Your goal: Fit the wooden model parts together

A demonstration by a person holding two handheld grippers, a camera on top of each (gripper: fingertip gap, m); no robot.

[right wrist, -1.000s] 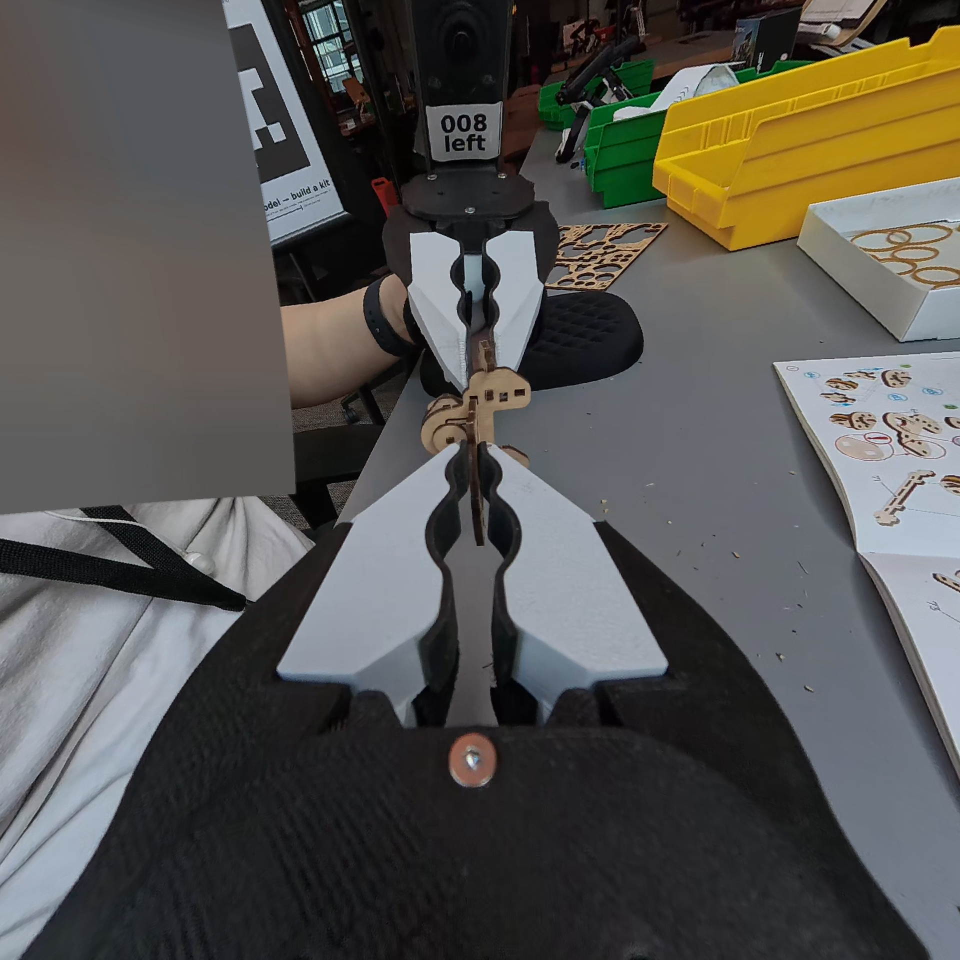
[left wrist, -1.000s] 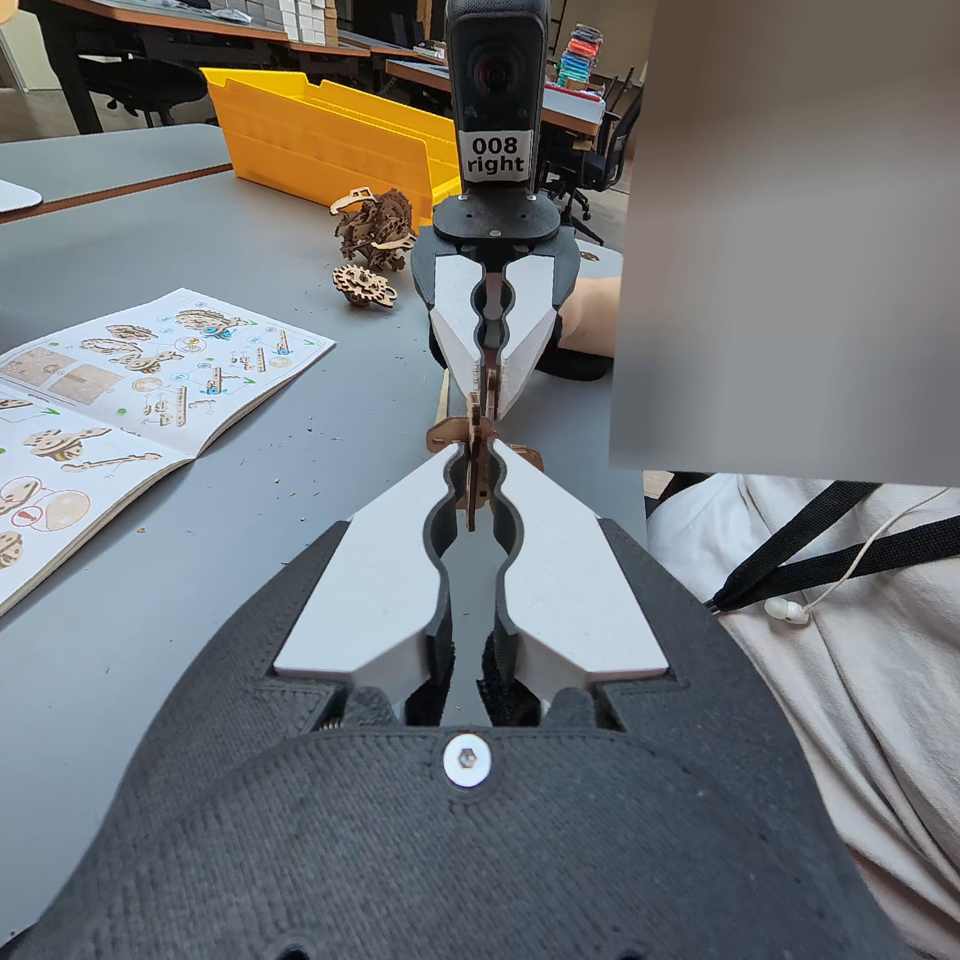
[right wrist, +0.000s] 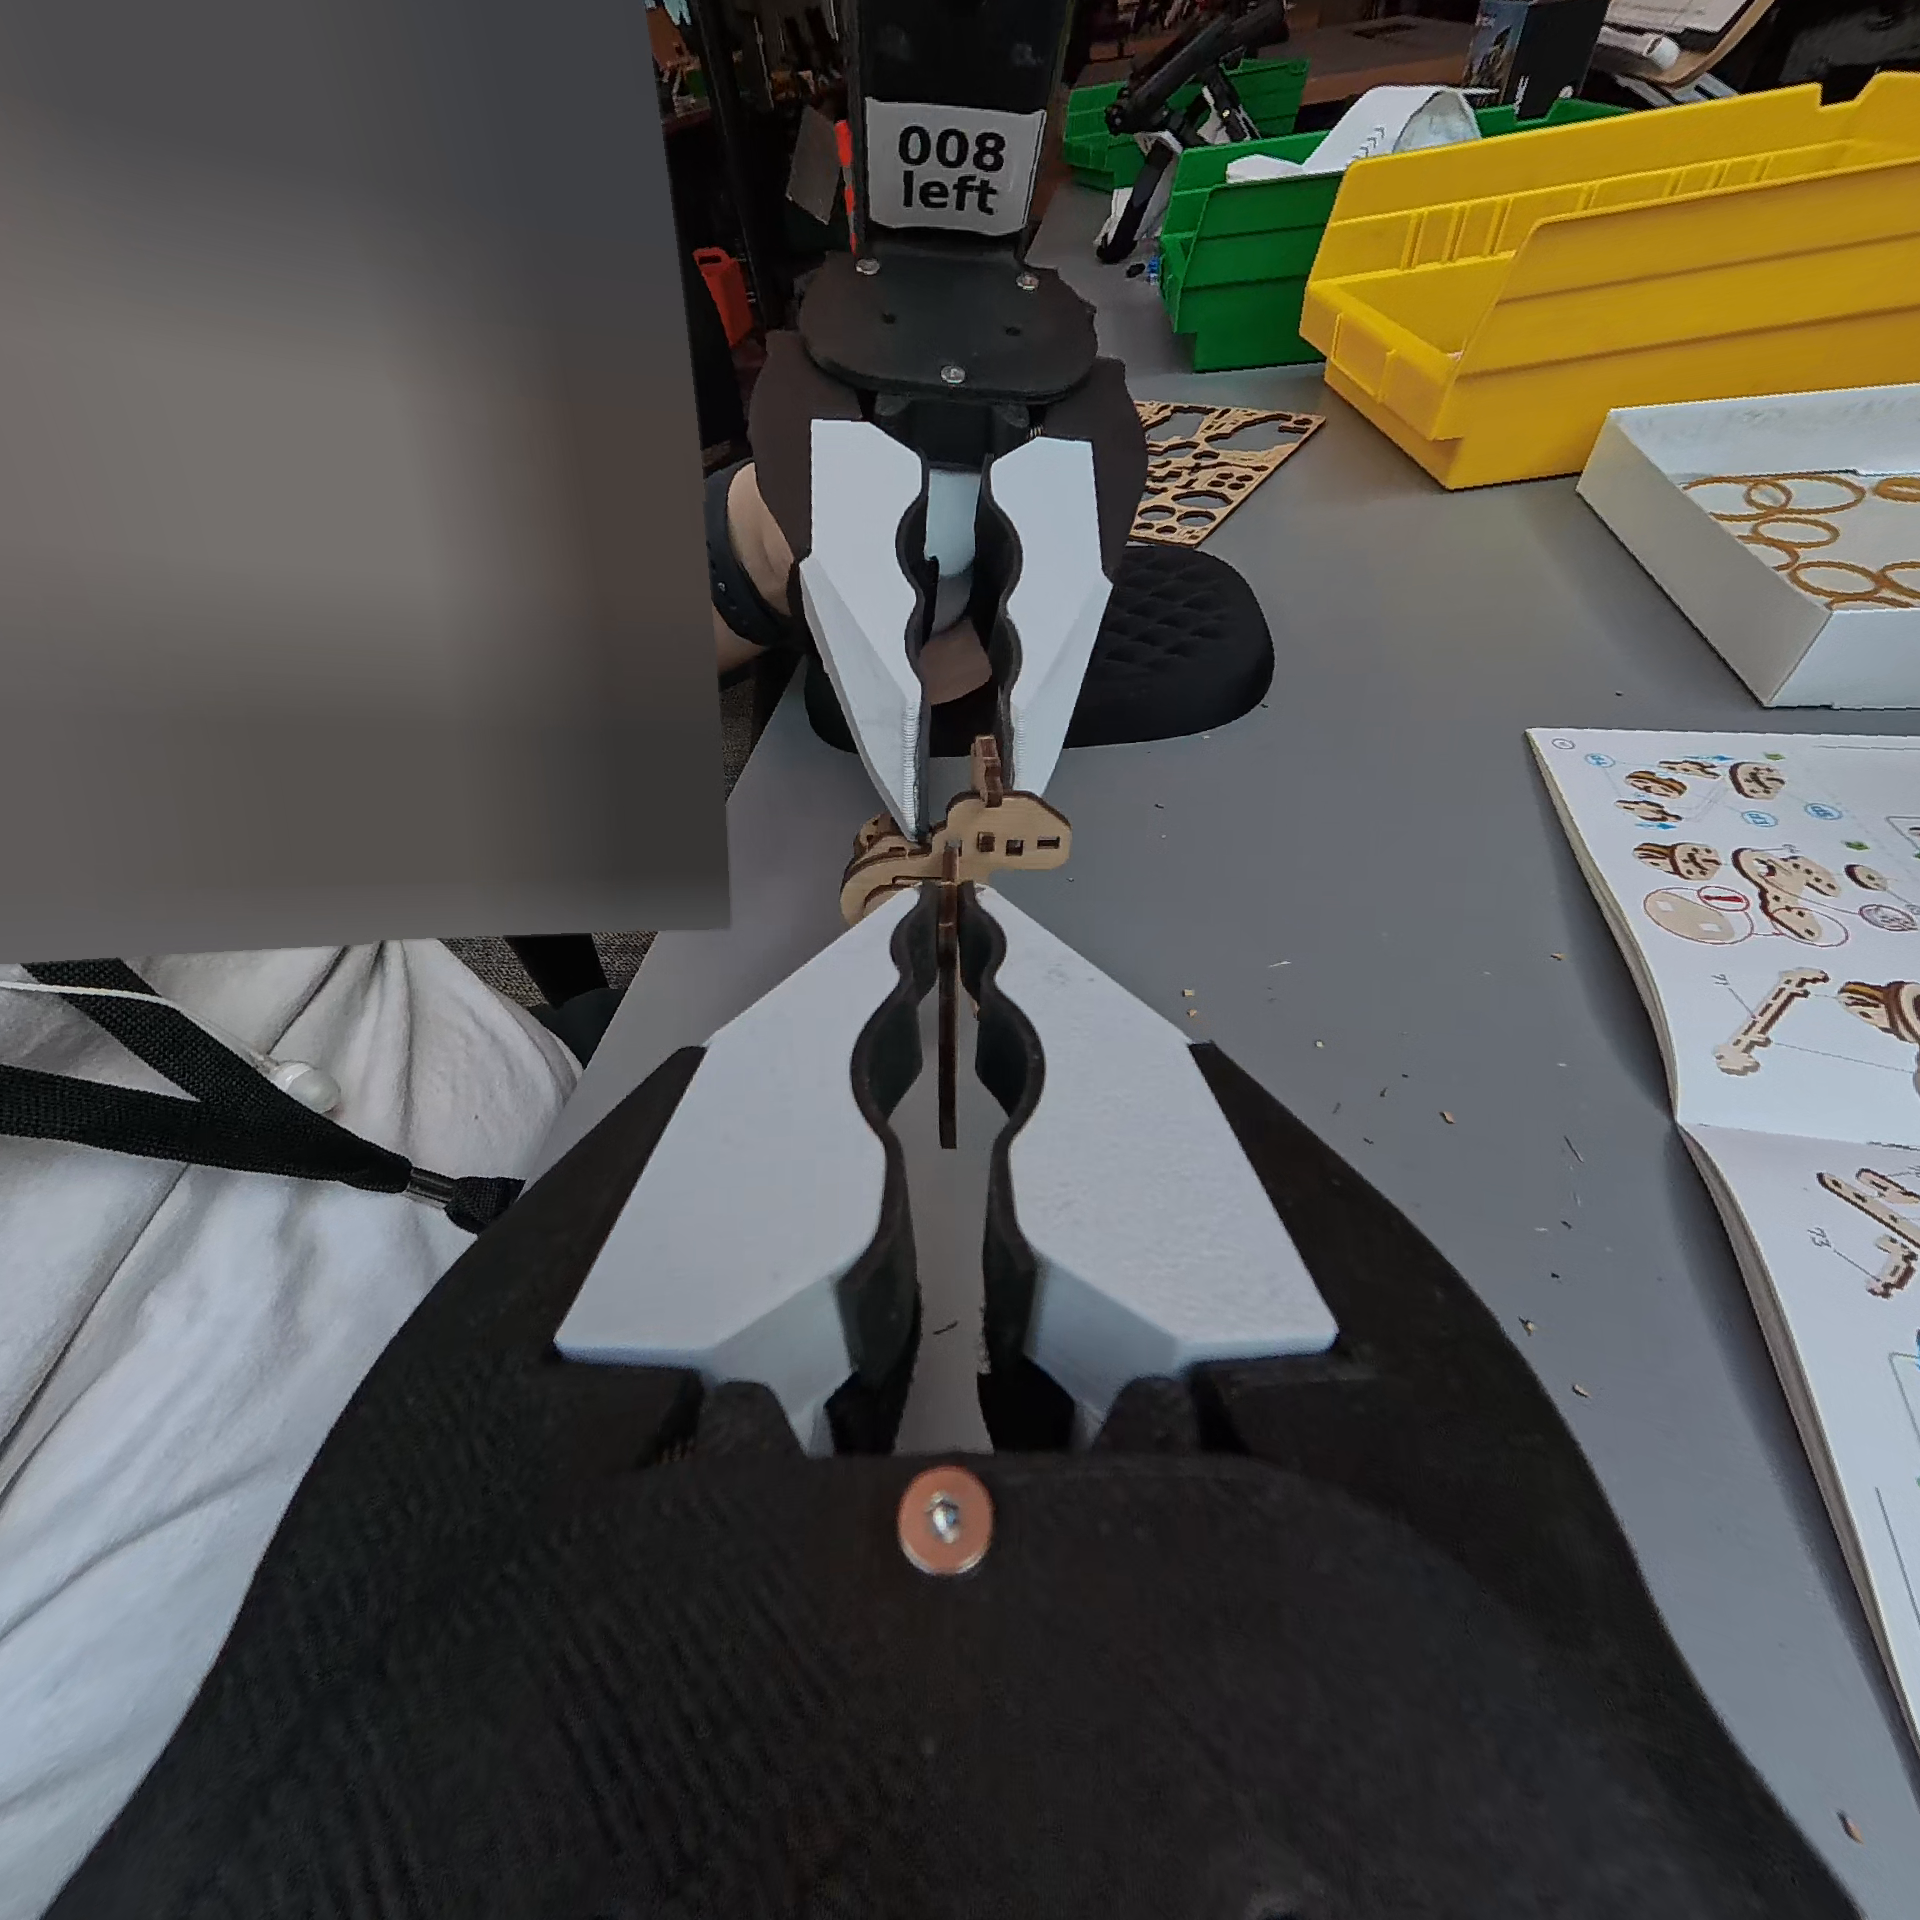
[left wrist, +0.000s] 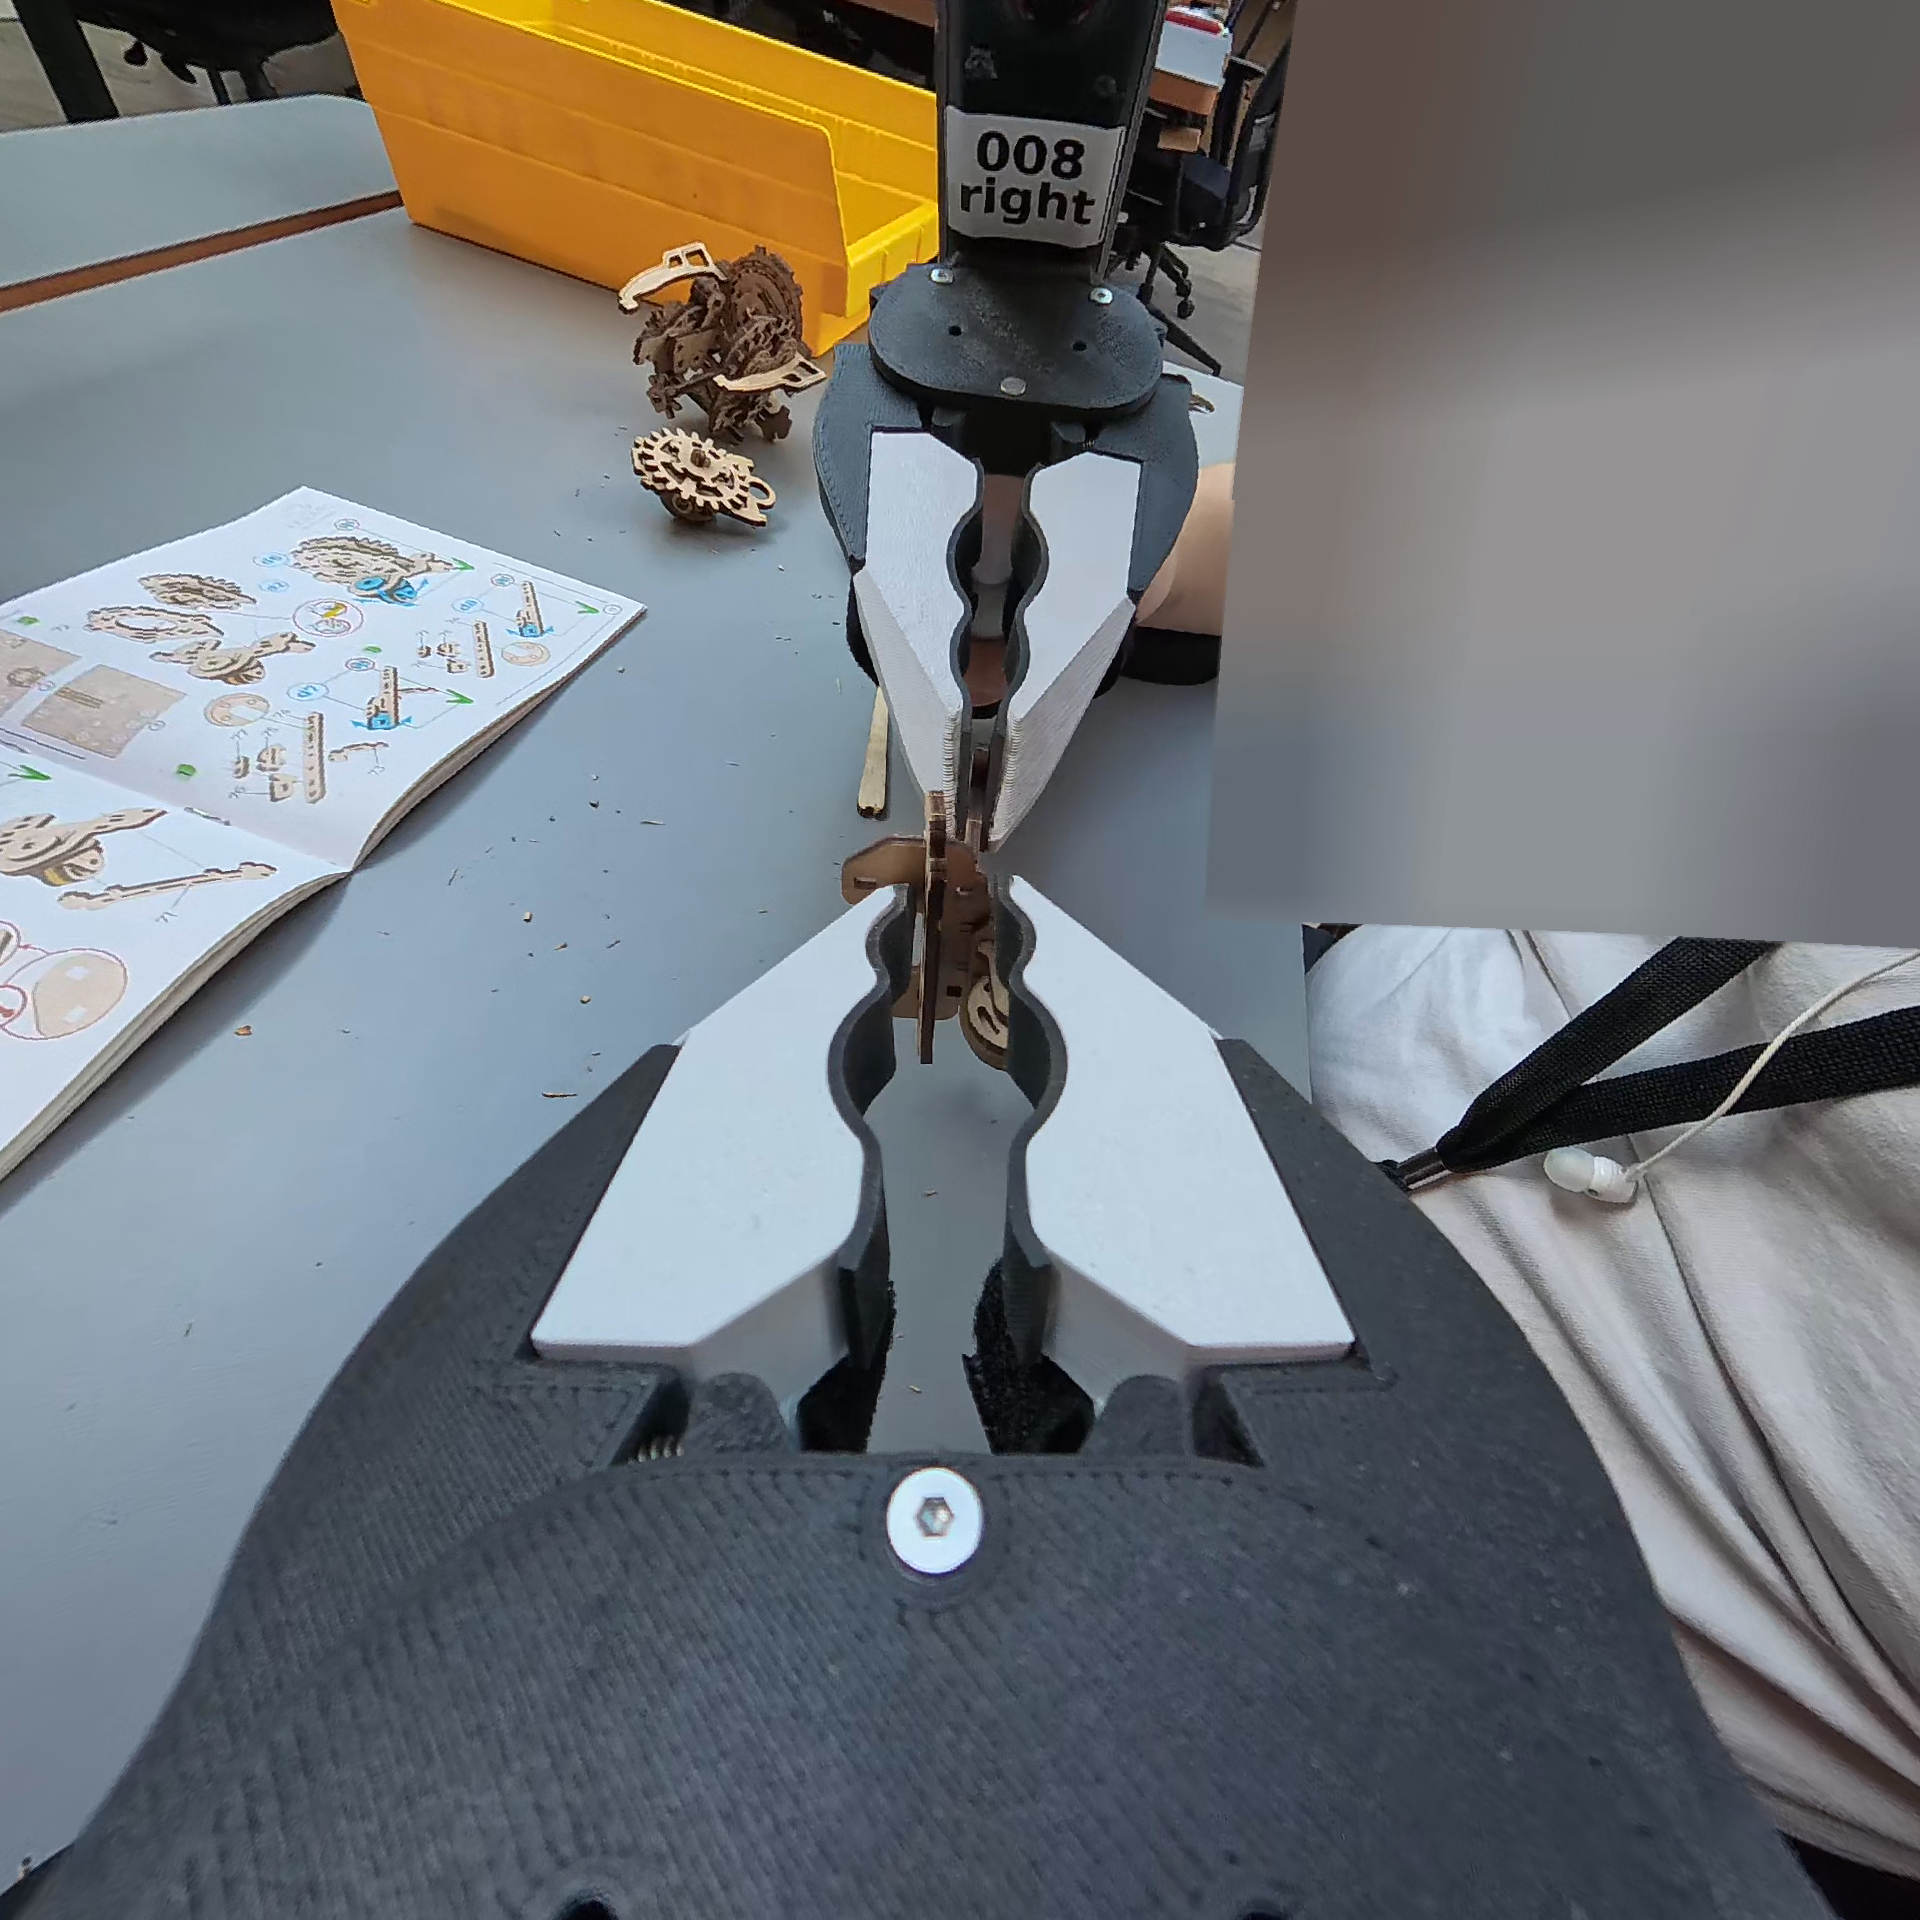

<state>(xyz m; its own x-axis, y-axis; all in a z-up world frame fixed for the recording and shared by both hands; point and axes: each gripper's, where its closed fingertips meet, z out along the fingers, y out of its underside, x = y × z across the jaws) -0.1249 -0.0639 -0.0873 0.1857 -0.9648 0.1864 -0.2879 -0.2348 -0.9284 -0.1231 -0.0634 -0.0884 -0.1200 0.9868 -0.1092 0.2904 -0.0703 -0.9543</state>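
Both grippers meet tip to tip above the grey table's edge (left wrist: 1143,790). My left gripper (left wrist: 951,896) is shut on a small light wooden assembly (left wrist: 940,966) of crossed flat parts, held in the air between its fingertips. My right gripper (right wrist: 945,906) is shut on a thin dark flat wooden part (right wrist: 948,1029), seen edge-on, whose far end meets the assembly (right wrist: 1003,836). In the left wrist view the right gripper (left wrist: 968,821) faces mine. In the right wrist view the left gripper (right wrist: 966,821) faces mine. The joint itself is partly hidden by the fingertips.
An open instruction booklet (left wrist: 260,727) lies on the table (right wrist: 1351,935). A built gear model (left wrist: 727,332), a loose gear (left wrist: 696,478) and a wooden stick (left wrist: 878,748) lie near a yellow bin (left wrist: 644,135). A white box of ring parts (right wrist: 1766,551), a cut-out sheet (right wrist: 1205,468) and a black pad (right wrist: 1174,644) sit farther off. My two grippers' fingertips are within a few centimetres of each other. Both grippers' tips are roughly 25 cm from the loose gear (left wrist: 696,478).
The two grippers have come closer together. The left jaws stand wider apart than before, and the wooden assembly now sits deeper between the left fingers.
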